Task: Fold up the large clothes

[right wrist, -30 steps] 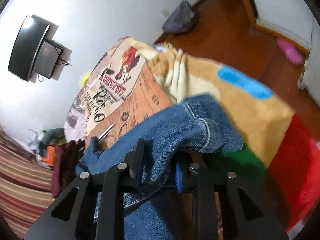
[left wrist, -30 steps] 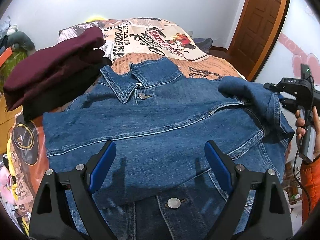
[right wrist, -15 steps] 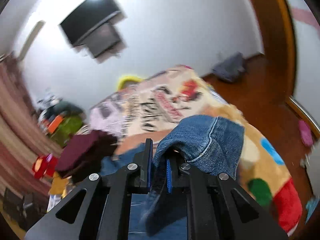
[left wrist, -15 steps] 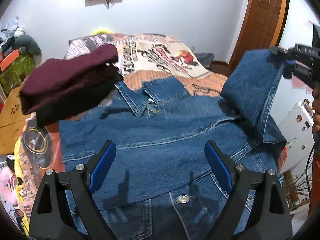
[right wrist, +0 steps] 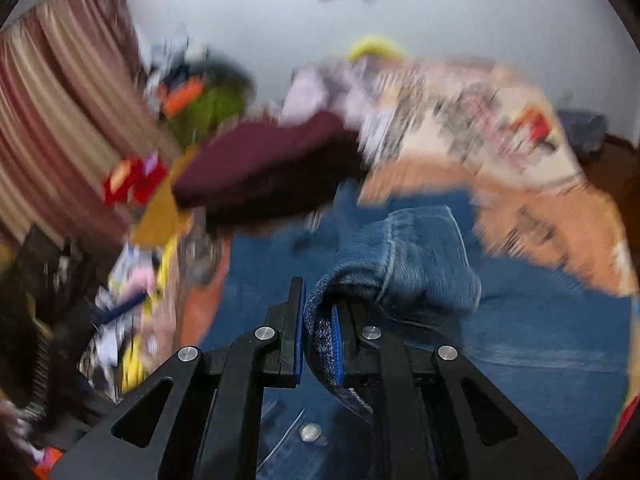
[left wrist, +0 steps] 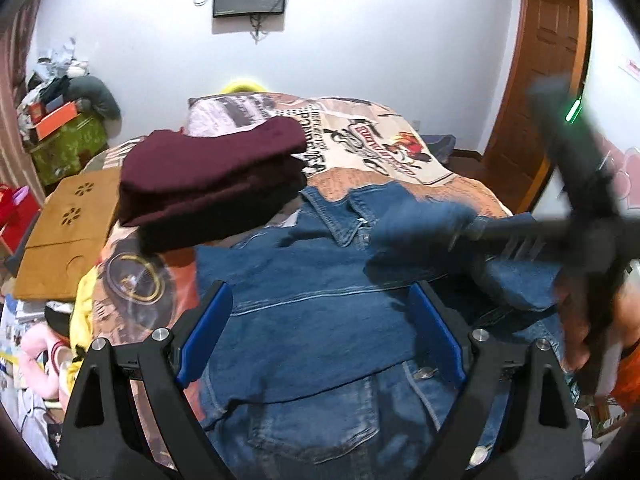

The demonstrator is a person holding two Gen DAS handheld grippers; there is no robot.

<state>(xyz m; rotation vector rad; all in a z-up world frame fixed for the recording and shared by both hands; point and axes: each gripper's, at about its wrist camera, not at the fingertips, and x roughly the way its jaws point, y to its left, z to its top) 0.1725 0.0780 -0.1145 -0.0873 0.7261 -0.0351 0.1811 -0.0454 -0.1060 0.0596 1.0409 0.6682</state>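
A blue denim jacket (left wrist: 304, 312) lies spread on the bed, collar at the far side. My left gripper (left wrist: 320, 328) hovers open above its middle, with nothing between the blue pads. My right gripper (right wrist: 318, 320) is shut on the cuff of the jacket's sleeve (right wrist: 408, 256). In the left wrist view that gripper (left wrist: 460, 234) reaches in from the right, blurred, carrying the sleeve (left wrist: 416, 220) over the jacket's chest near the collar. A hand (left wrist: 580, 344) holds its handle at the right edge.
A stack of folded maroon and black clothes (left wrist: 208, 184) sits on the bed left of the collar. The printed bedspread (left wrist: 372, 148) extends behind. A brown board (left wrist: 64, 232) and clutter flank the left side; a wooden door (left wrist: 548, 64) stands at the back right.
My right gripper has swung the sleeve from the bed's right edge up and leftward over the jacket's chest, rolling as it went. The left gripper has pulled back and risen a little, staying open.
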